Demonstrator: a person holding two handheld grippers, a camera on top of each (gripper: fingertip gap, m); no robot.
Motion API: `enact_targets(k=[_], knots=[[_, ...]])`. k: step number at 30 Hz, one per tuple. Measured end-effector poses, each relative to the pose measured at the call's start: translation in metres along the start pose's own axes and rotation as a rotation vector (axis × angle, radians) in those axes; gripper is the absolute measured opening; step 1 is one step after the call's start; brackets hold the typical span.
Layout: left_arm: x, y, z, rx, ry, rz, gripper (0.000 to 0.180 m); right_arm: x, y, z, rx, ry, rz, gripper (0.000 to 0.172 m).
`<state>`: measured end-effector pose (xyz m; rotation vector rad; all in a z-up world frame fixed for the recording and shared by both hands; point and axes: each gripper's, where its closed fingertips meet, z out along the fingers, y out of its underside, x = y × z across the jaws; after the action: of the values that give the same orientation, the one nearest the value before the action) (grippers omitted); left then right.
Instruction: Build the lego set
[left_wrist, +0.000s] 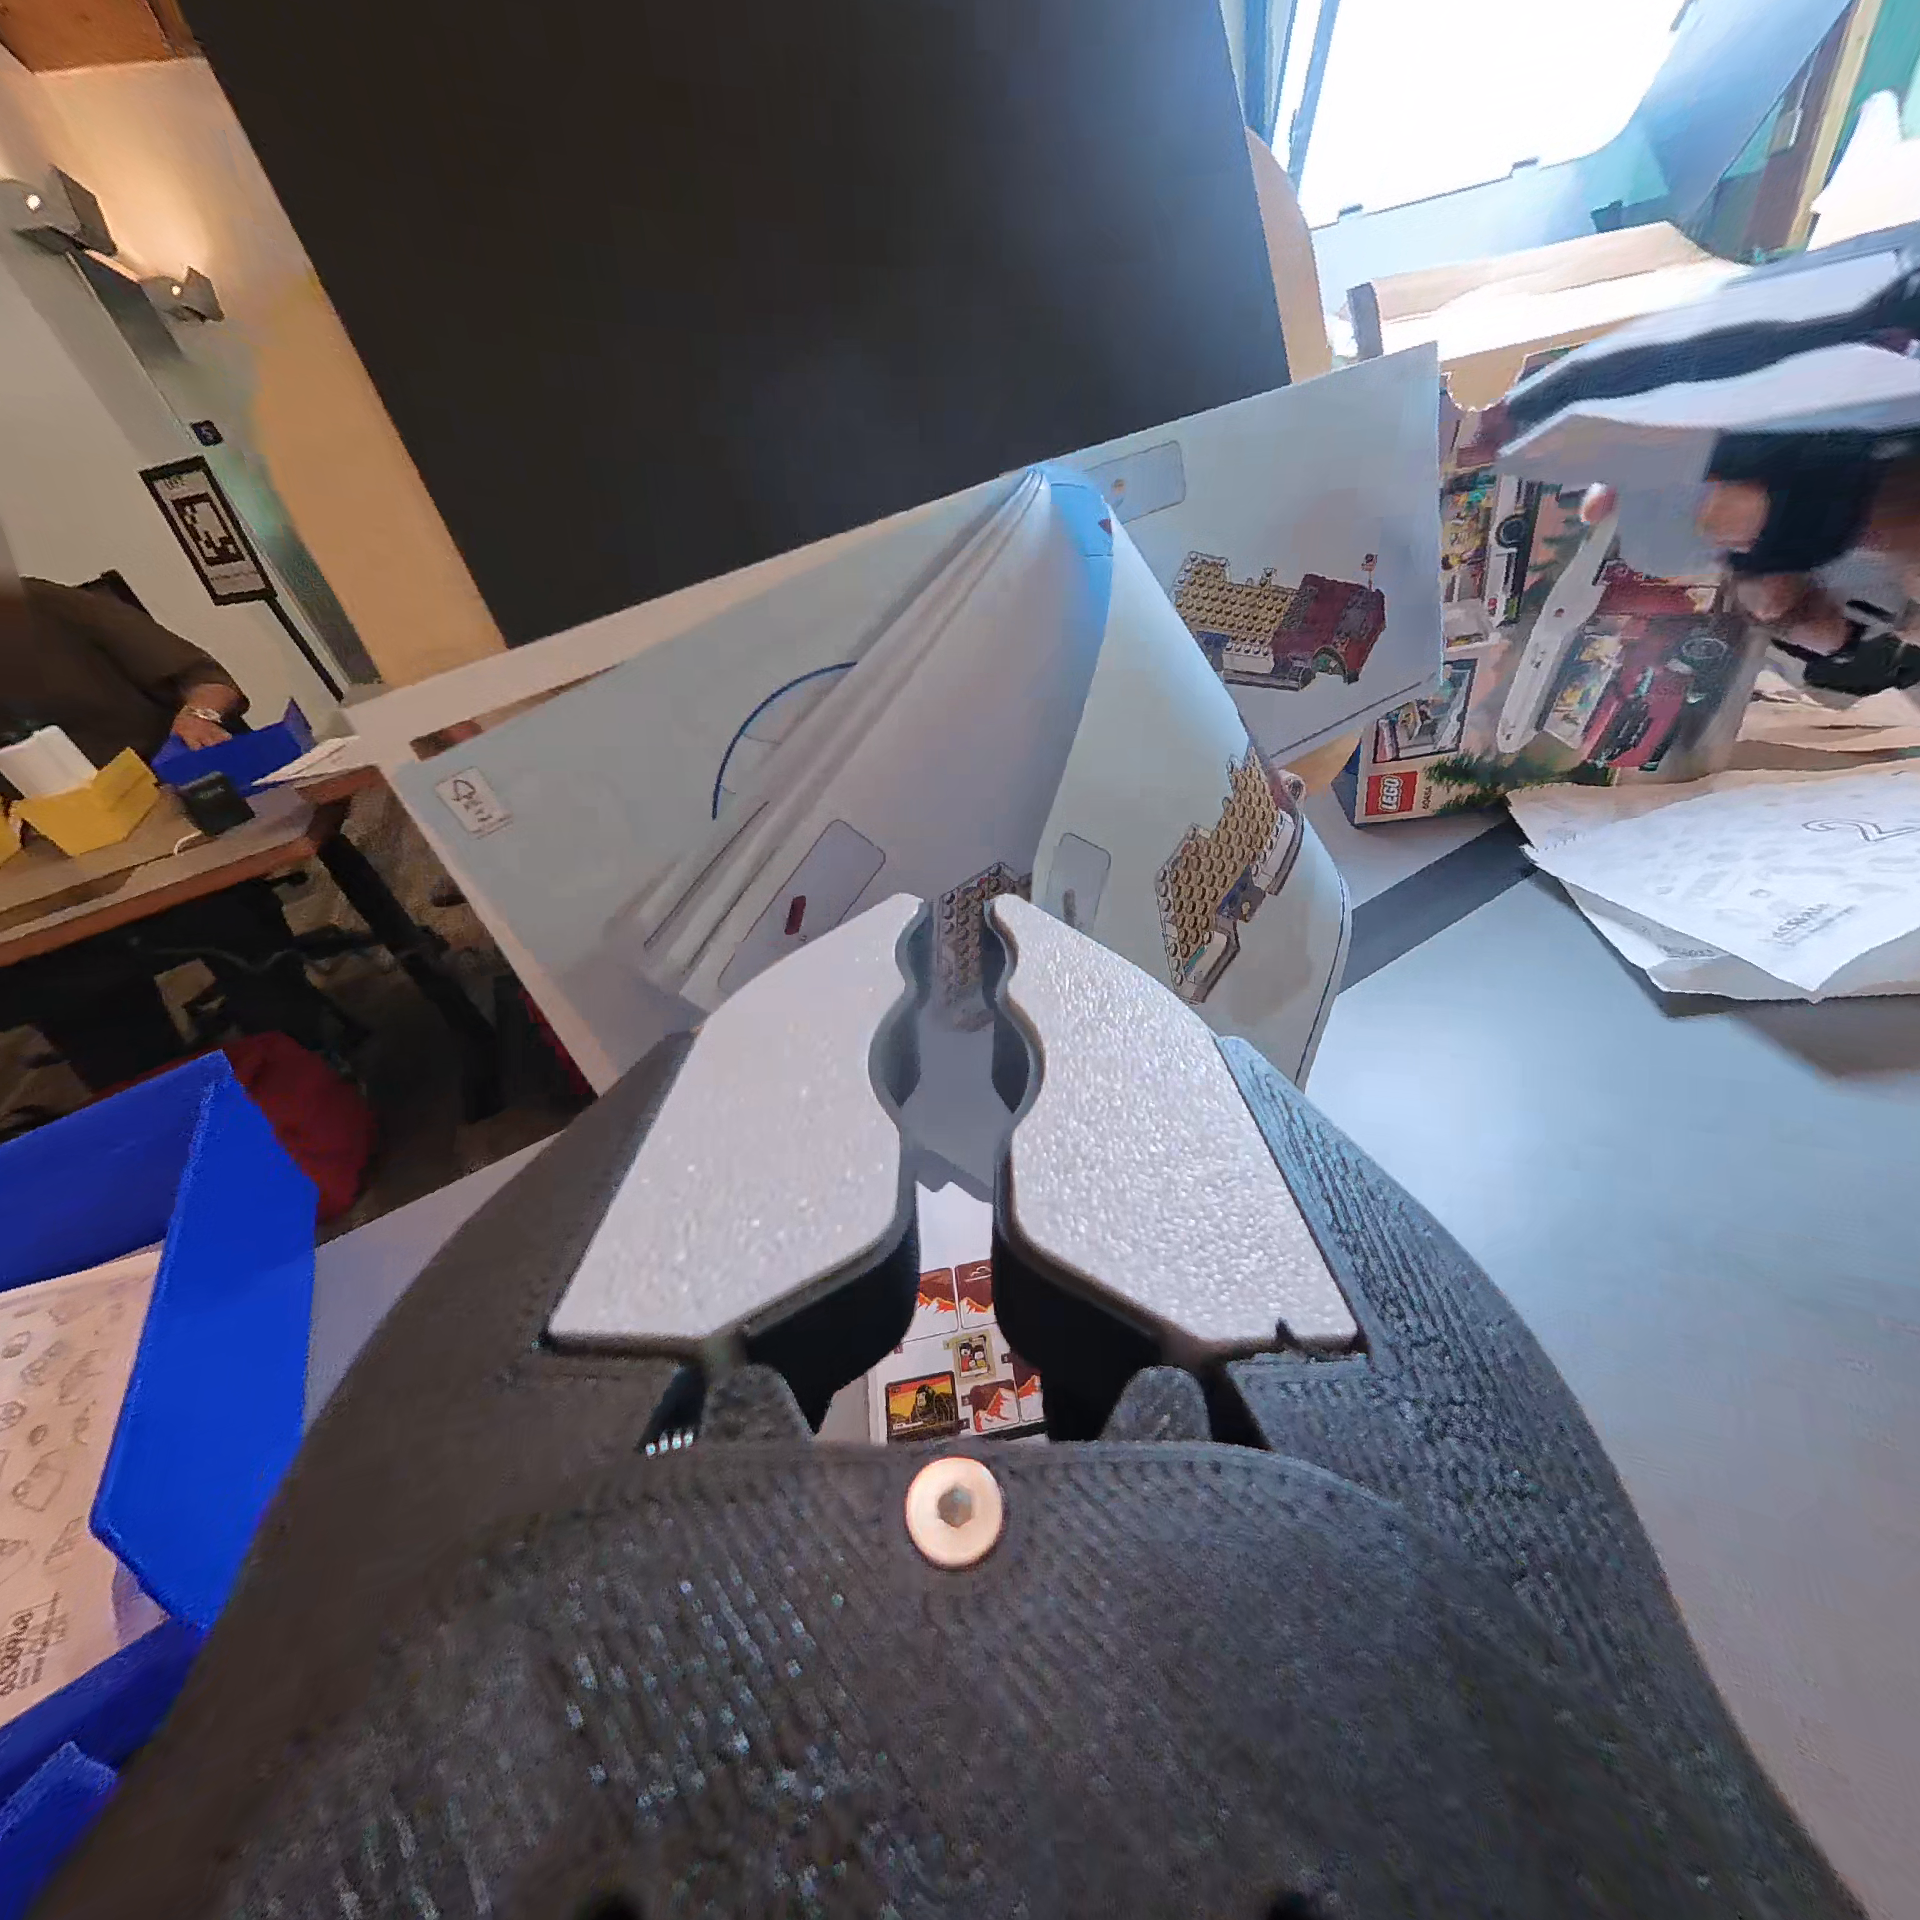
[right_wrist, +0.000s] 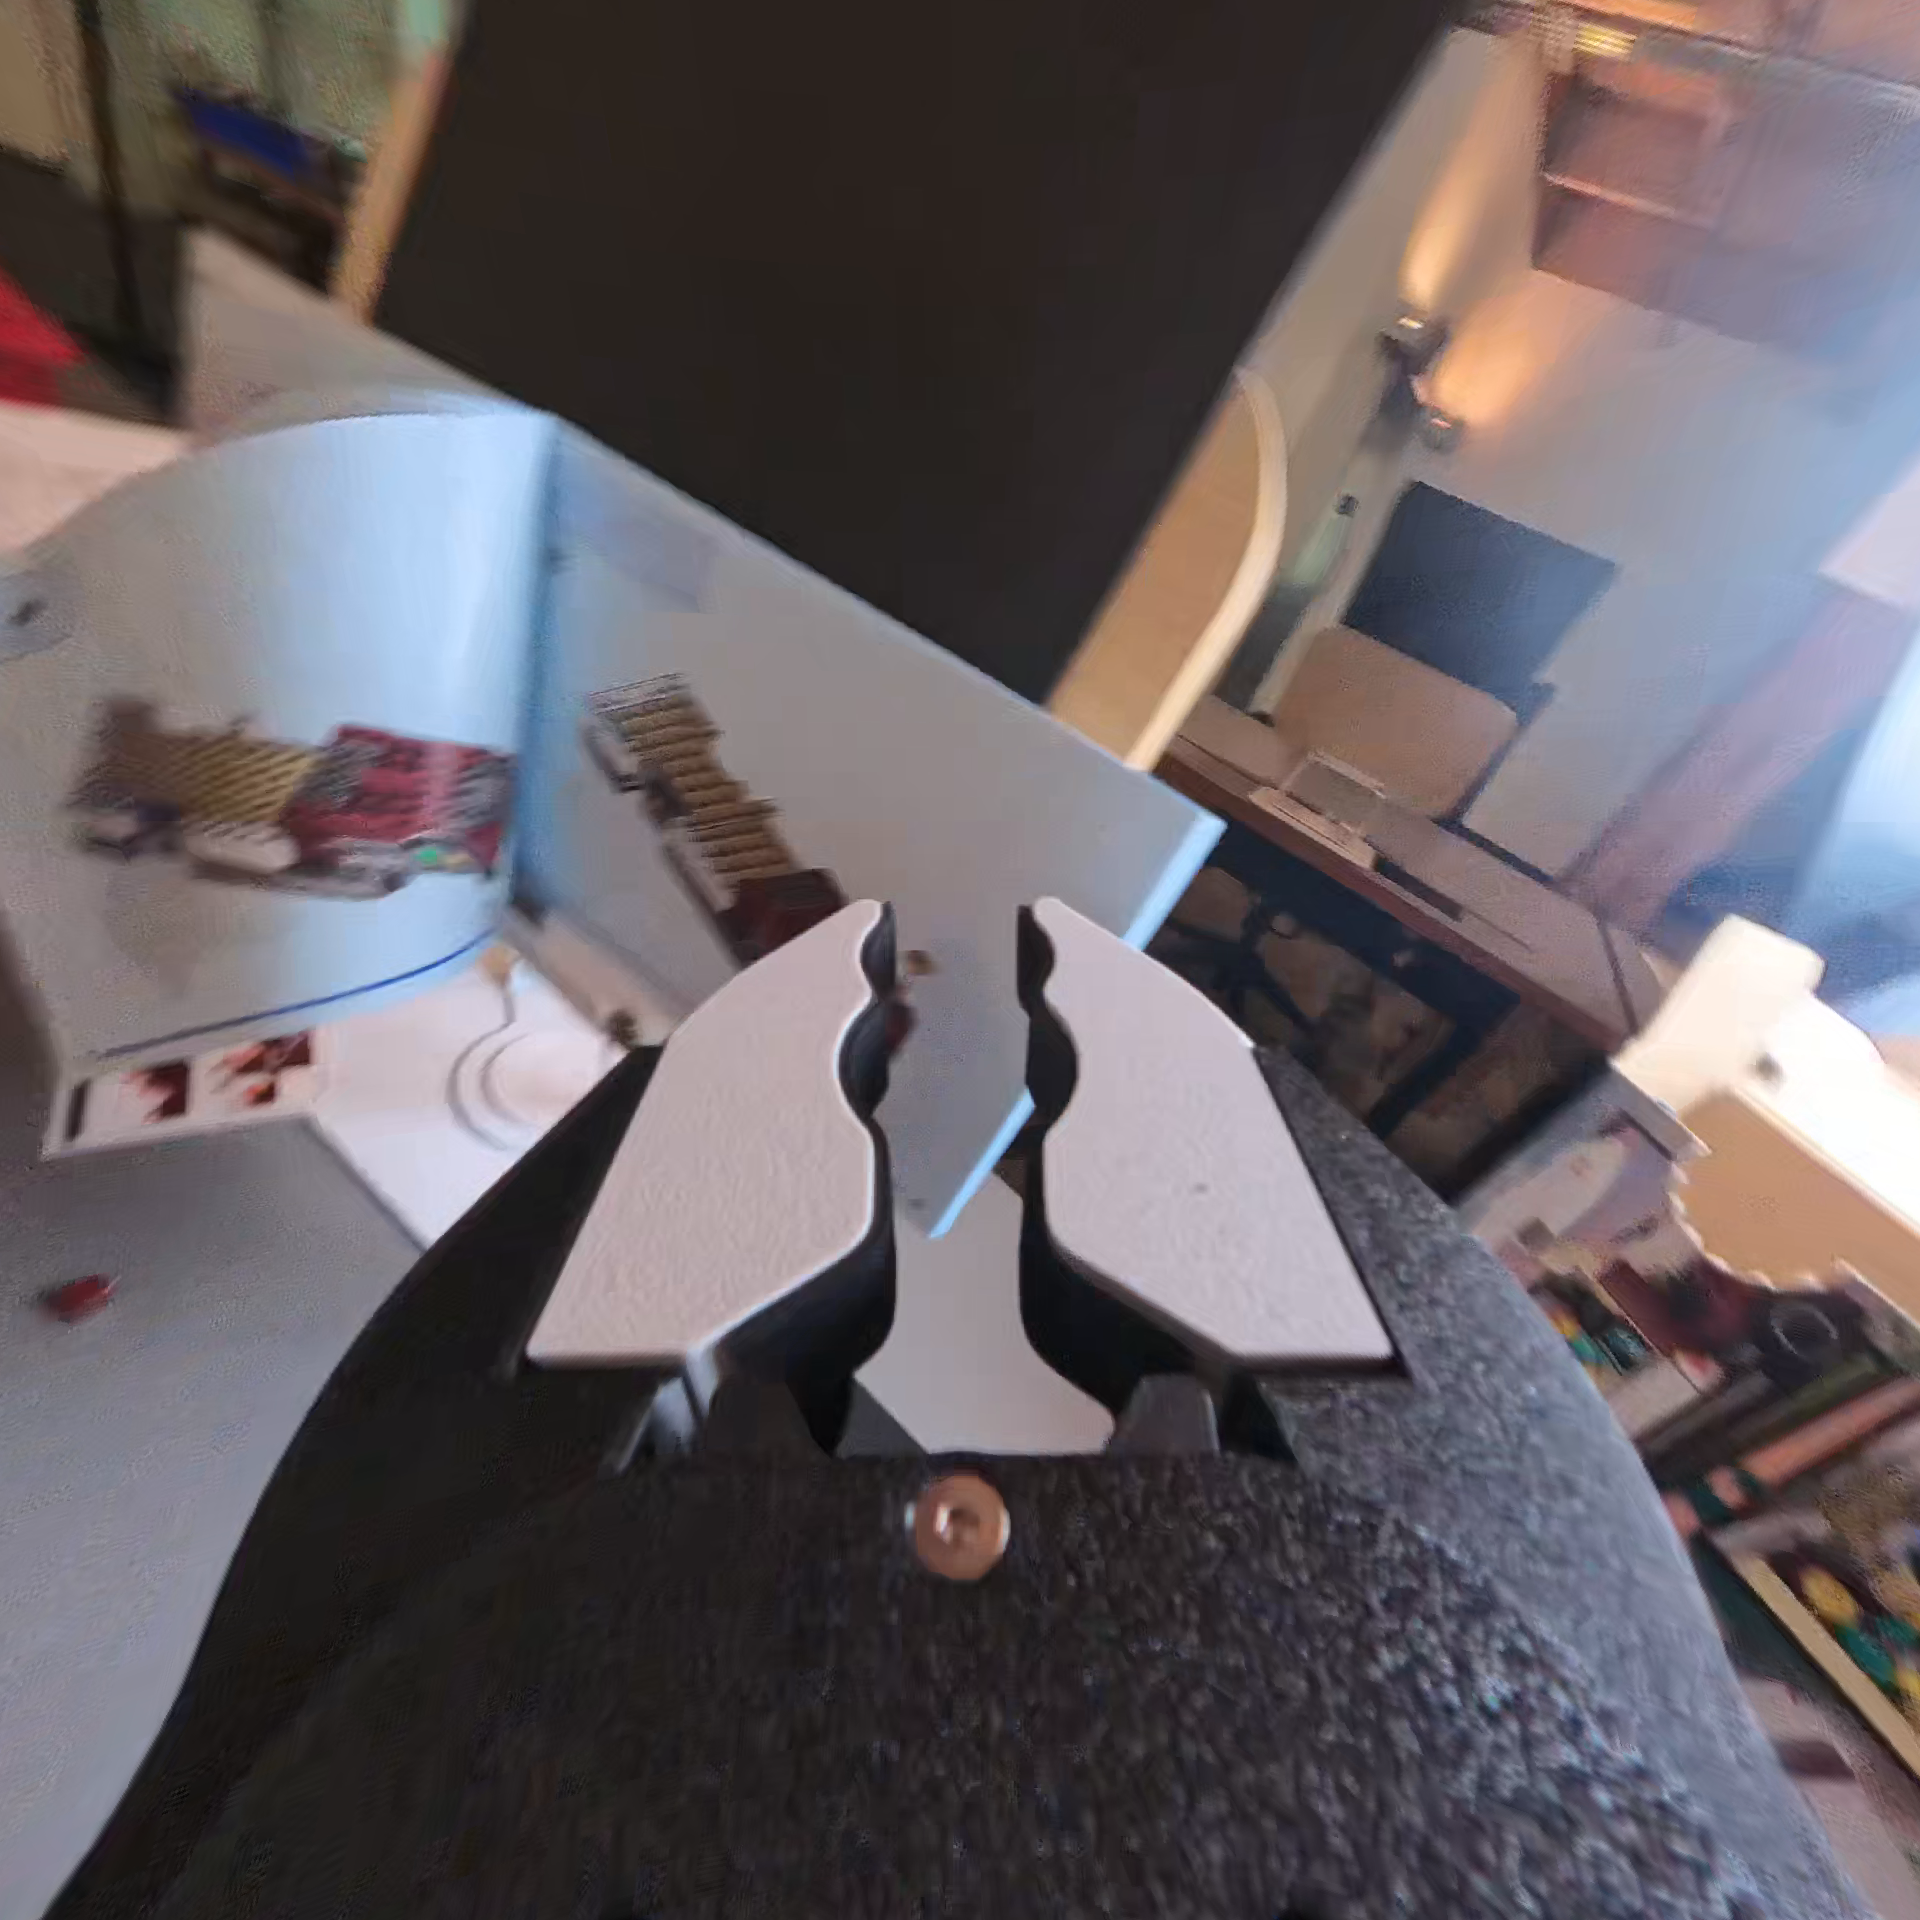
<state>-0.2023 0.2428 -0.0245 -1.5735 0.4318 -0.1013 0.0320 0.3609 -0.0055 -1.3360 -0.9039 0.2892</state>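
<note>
Two grippers, one instruction booklet (left_wrist: 644, 790), all over a grey table (left_wrist: 1662, 1247). The booklet is the big thing here. It's open and standing up off the tabletop, pages fanned, w/ the fold running from its high point straight down toward the left gripper (left_wrist: 958, 914). So its long axis points right at the L jaws, dead ahead and close.

To the R of the booklet sits a brick-set box (left_wrist: 1558, 727), w/ white paper bags (left_wrist: 1766, 883) in front of it. A blue bin (left_wrist: 208, 1299) is just beside the L gripper on its left.

The L gripper is the nearer of the two. Its jaws are almost closed, only a sliver between the tips, and they look pinched on the booklet's lower pages, w/ a printed page showing through the slit.

The right gripper (right_wrist: 954, 925) comes in from the booklet's far right side. Its jaws are partly open and straddle the page corner (right_wrist: 956, 1143). That page's free edge slants from upper right down into the gap. There's daylight between the paper and the R-hand finger, so no pinch there. The view is blurred, so contact on the other finger is hard to tell.

Smallest bit: a red piece (right_wrist: 75, 1297) on the table, well apart.
</note>
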Motion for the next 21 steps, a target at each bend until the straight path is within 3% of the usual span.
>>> enact_targets(k=[3,7,10,21], knots=[[-0.003,0.008,0.008,-0.014,0.011,-0.052,0.008,-0.071,0.017,0.02,-0.168,-0.22,-0.092,0.019],[0.009,0.009,0.022,0.009,0.058,-0.131,0.008,-0.118,0.026,0.067,-0.238,-0.289,-0.165,0.018],[0.009,0.018,0.041,-0.06,0.053,-0.087,0.01,-0.127,0.024,0.096,-0.282,-0.227,-0.144,0.011],[-0.035,-0.023,0.076,-0.046,0.031,-0.015,0.012,-0.12,-0.01,0.13,-0.304,-0.173,0.009,0.005]])
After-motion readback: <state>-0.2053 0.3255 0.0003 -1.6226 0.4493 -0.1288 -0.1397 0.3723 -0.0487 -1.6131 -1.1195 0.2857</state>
